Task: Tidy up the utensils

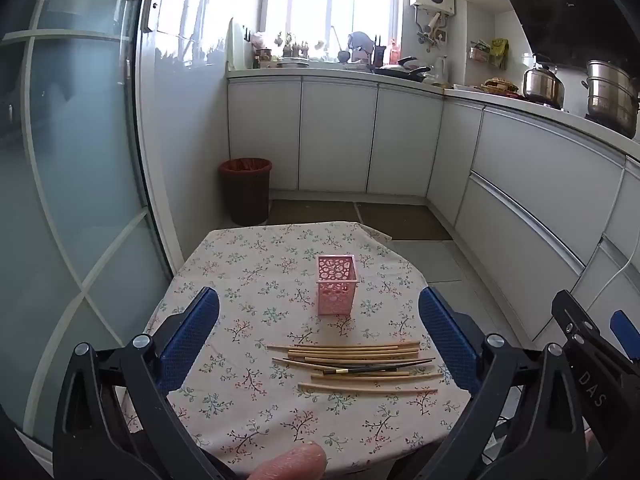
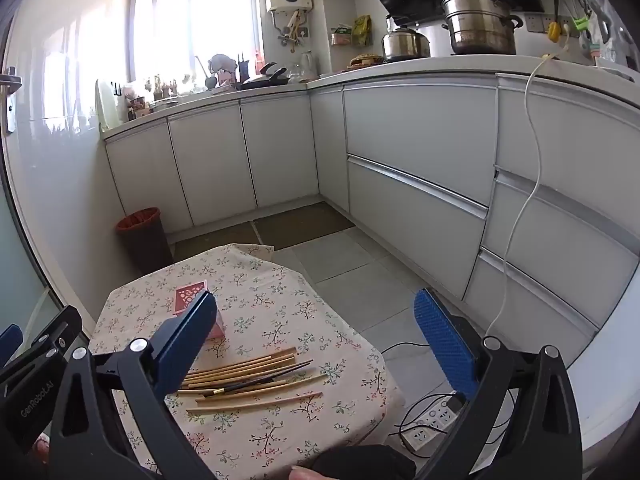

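A pink perforated holder (image 1: 336, 289) stands upright and empty on the floral tablecloth (image 1: 248, 400). In front of it lie several bamboo chopsticks (image 1: 352, 354) and one dark chopstick (image 1: 372, 369), all flat in a loose pile. My left gripper (image 1: 318, 340) is open and empty, held above the table's near side, its fingers either side of the pile. My right gripper (image 2: 316, 344) is open and empty, off the table's right side. In the right wrist view the chopsticks (image 2: 248, 376) lie below the left finger, which partly hides the holder (image 2: 192, 298).
A dark waste bin (image 1: 245, 190) stands on the floor behind the table. White cabinets (image 1: 532, 200) run along the back and right. A power strip (image 2: 434, 420) with cables lies on the floor to the table's right. A glass door (image 1: 72, 200) is at the left.
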A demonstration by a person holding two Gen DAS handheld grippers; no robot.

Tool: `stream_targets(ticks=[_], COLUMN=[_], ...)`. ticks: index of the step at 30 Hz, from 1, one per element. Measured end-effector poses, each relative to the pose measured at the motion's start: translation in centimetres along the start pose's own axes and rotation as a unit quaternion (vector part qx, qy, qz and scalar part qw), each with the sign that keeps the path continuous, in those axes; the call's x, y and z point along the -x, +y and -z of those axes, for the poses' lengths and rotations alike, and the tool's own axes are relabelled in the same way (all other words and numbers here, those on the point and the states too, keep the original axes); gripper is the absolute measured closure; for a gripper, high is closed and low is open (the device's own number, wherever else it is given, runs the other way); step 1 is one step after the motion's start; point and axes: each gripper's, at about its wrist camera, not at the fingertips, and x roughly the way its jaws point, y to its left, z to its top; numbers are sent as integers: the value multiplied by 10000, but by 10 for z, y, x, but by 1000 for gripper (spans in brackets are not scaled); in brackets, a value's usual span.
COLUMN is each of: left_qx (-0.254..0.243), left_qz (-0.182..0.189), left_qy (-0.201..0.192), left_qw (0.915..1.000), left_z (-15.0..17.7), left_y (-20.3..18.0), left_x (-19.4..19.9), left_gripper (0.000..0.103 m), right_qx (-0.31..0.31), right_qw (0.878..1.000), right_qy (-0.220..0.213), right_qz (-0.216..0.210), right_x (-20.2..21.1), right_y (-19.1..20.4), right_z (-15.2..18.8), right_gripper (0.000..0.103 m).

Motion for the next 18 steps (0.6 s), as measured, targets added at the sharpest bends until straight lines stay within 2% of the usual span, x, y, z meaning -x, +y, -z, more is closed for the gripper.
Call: stream_targets(ticks=[18], left_qx=[67], left_qz=[15], left_qy=[92], left_qw=[9999], left_z=[1], left_y=[4], left_x=[0], left_gripper=[7], right_qx=[68], right_qw=[10000], right_qy=[6], right_qz=[-33], right_x=[6], right_y=[4], right_z=[1], right_gripper=[7])
